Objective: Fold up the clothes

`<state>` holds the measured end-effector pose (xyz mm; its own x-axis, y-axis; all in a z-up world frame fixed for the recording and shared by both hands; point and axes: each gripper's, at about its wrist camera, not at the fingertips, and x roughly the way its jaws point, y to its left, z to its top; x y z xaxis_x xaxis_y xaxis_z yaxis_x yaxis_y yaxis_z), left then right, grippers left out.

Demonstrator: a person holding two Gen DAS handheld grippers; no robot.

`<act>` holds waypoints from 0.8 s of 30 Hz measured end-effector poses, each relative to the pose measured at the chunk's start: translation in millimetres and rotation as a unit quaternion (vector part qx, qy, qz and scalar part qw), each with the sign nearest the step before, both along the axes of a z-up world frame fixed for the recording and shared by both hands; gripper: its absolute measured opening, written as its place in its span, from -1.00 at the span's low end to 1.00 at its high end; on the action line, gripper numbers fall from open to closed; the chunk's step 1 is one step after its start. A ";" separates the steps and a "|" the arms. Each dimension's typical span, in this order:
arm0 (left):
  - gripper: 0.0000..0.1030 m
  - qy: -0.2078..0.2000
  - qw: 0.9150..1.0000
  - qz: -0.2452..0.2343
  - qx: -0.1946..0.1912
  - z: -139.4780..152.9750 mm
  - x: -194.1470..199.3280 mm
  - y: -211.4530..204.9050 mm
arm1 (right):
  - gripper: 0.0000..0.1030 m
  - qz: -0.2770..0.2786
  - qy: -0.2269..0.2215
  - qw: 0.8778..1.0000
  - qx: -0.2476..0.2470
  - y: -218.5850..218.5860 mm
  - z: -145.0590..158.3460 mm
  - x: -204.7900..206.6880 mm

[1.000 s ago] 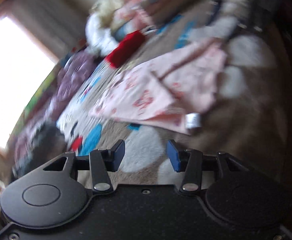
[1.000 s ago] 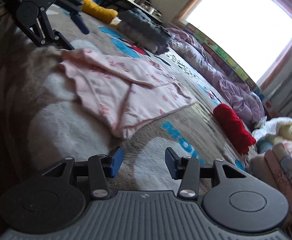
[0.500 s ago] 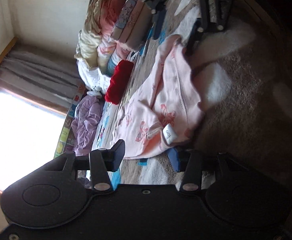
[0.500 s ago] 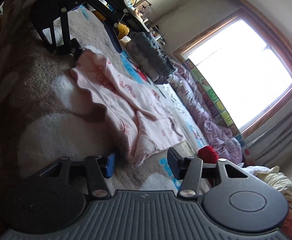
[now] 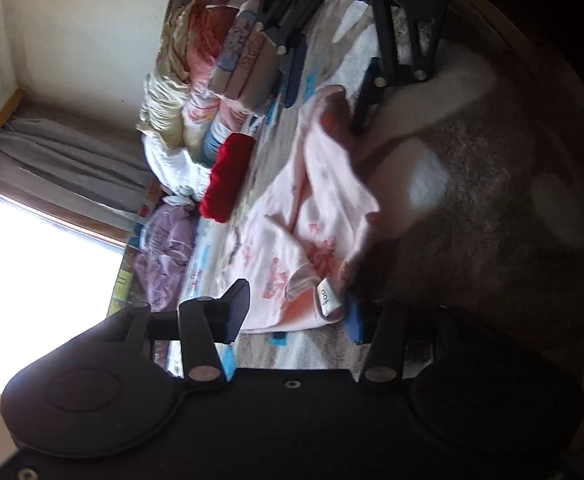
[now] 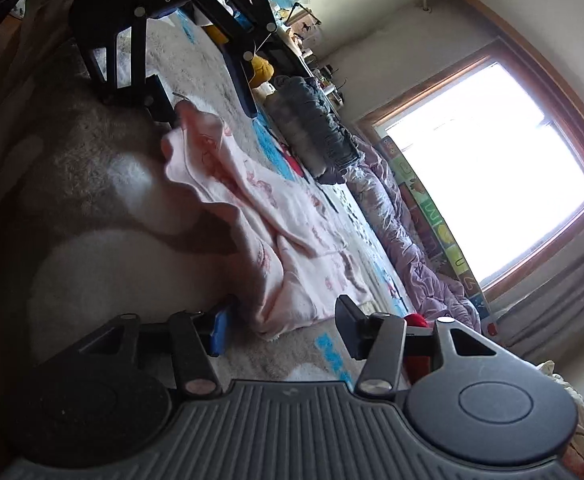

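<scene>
A pink printed garment (image 5: 311, 216) lies partly folded on a brown and white rug (image 5: 491, 184); it also shows in the right wrist view (image 6: 276, 232). My left gripper (image 5: 295, 312) is open, its jaws either side of the garment's near corner with the white label (image 5: 329, 298). My right gripper (image 6: 280, 330) is open, astride the garment's opposite corner. Each gripper shows at the far end of the other's view: the right gripper (image 5: 331, 76) and the left gripper (image 6: 196, 92). The garment's near edge rises a little off the rug between them.
A red folded item (image 5: 226, 176), a stack of folded clothes (image 5: 244, 64) and a white and yellow heap (image 5: 168, 120) lie beyond the garment. Purple bedding (image 6: 411, 248) and dark bundles (image 6: 311, 124) line the bright window (image 6: 491, 164) side.
Both grippers swung down and in toward opposite corners of the pink garment, and now straddle them. The garment's near edge has lifted slightly. Both jaws stay open.
</scene>
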<state>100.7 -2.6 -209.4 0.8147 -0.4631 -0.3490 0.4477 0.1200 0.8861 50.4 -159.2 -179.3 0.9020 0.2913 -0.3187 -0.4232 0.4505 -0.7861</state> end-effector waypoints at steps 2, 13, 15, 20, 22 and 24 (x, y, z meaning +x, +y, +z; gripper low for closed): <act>-0.28 0.002 1.000 0.000 0.007 -2.0 -2.1 -0.1 | -0.07 0.009 0.008 1.000 0.001 -0.6 0.7 -0.2; -0.87 0.041 0.998 0.030 0.021 1.7 -31.5 -2.3 | -0.57 0.012 0.081 0.995 0.052 -6.8 17.0 -18.2; -0.87 0.055 0.998 0.031 0.012 7.6 -43.1 -1.0 | -0.57 0.014 0.088 0.994 0.057 -9.1 22.6 -28.8; -0.87 0.094 0.994 0.041 -0.048 37.0 -66.5 6.8 | -0.57 0.016 0.106 0.991 0.086 -17.7 44.2 -57.3; -0.87 0.111 0.988 0.047 -0.099 55.4 -66.7 13.3 | -0.57 0.016 0.100 0.990 0.101 -21.5 55.7 -65.0; -0.87 0.126 0.979 0.050 -0.150 74.7 -58.2 18.6 | -0.57 0.016 0.099 0.987 0.123 -26.5 68.7 -66.6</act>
